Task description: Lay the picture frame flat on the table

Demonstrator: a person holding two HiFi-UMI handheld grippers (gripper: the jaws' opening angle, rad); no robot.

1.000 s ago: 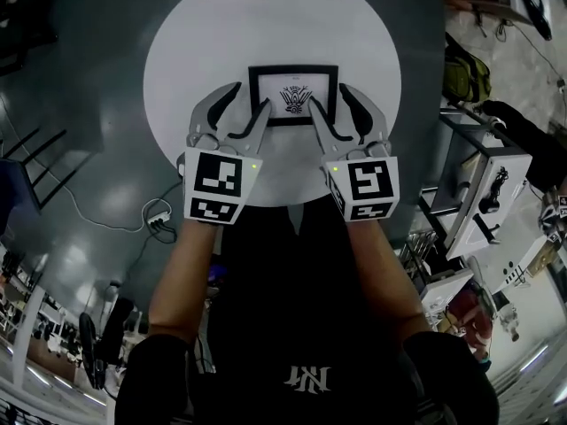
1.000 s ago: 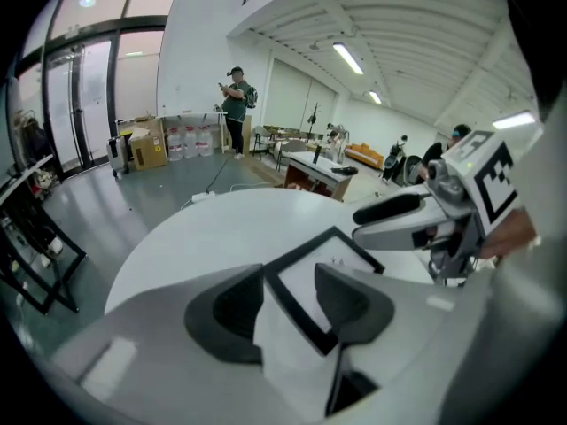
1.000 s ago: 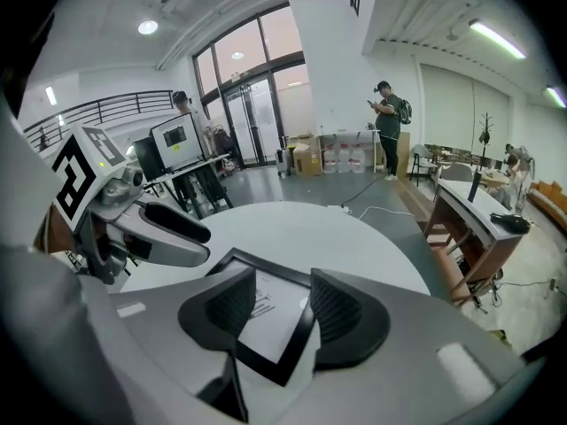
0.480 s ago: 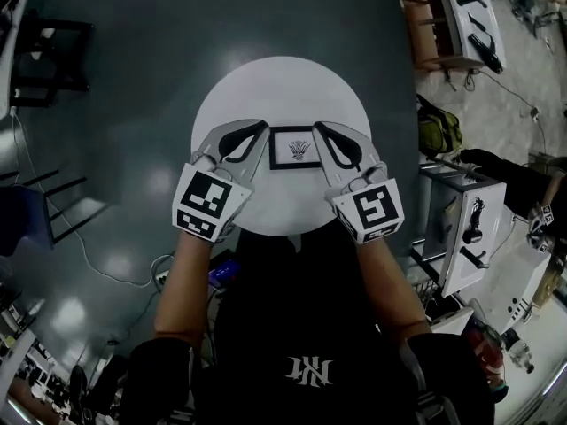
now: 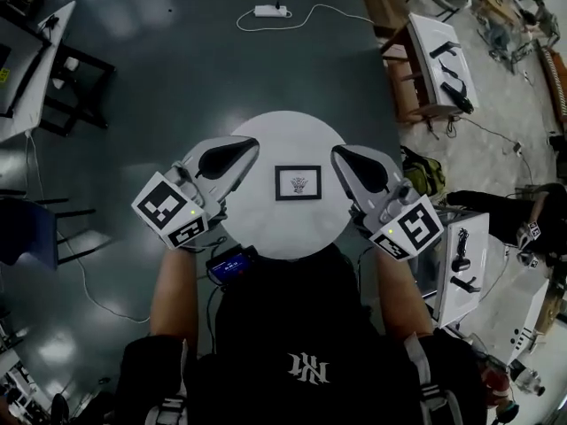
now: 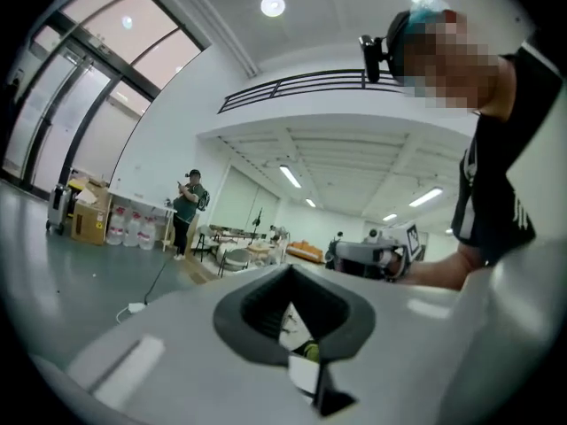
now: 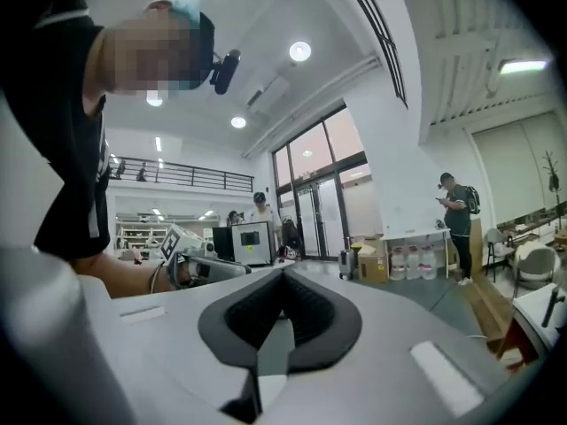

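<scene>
White tabletop [image 5: 283,138]: round, carrying only the frame near its middle.
Left tool [image 5: 251,147]: jaws pressed together on nothing, raised well above the tabletop on the frame's left, clear of it because, I judge, my work there is over.
Right tool [image 5: 338,154]: likewise closed and empty, raised on the frame's right.
Picture frame [image 5: 298,183]: black-edged, lying flat and face up between my tools, untouched; the task looks done.
</scene>
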